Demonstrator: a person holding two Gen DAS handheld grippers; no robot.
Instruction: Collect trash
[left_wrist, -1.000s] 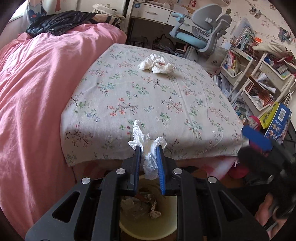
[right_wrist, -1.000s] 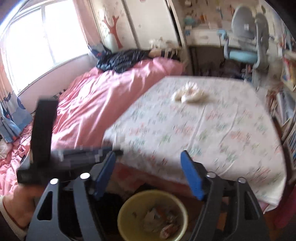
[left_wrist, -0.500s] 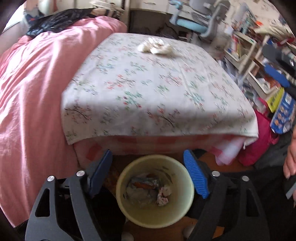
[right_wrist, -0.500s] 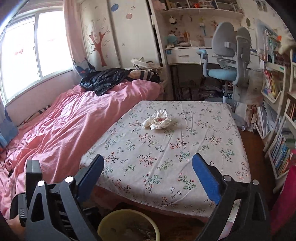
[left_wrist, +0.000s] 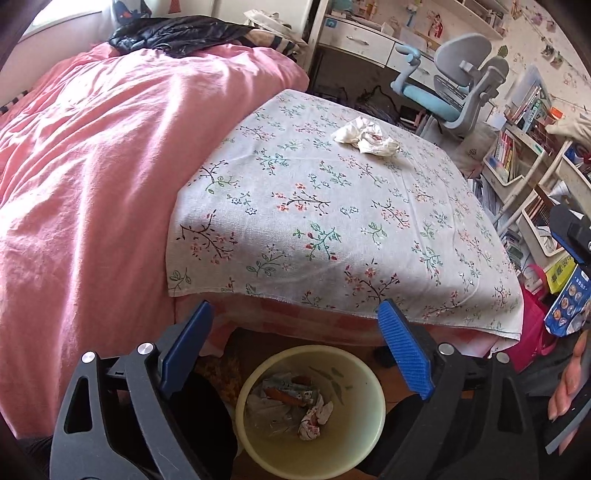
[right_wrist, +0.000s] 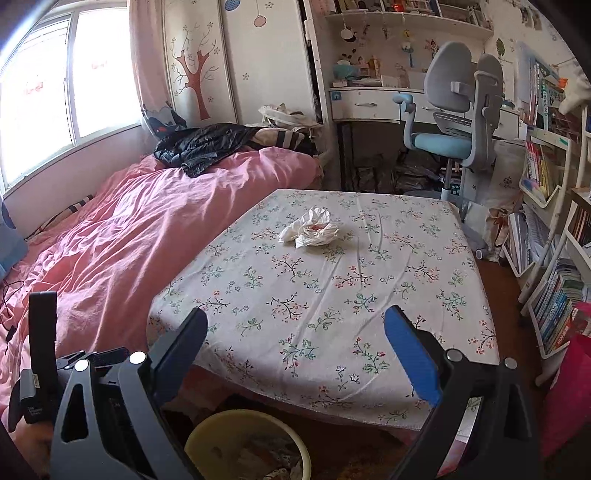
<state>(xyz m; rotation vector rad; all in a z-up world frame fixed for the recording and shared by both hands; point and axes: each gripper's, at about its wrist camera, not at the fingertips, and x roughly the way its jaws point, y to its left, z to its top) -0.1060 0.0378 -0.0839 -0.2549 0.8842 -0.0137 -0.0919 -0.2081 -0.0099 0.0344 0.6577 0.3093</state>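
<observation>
The crumpled tissue (left_wrist: 365, 137) lies on the table (left_wrist: 332, 229), far side; the left gripper (left_wrist: 295, 350), jaws just opened, empty, hangs over the bin (left_wrist: 310, 406), whose wrappers only its view shows; the right gripper (right_wrist: 295, 350), jaws apart, sees the window (right_wrist: 55, 92).

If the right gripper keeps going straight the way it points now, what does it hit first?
Most likely the floral tablecloth on the low table: the open, empty right gripper points down onto its near half. The crumpled tissue lies farther along that line, so the cloth comes first. Depth is uncertain.
</observation>
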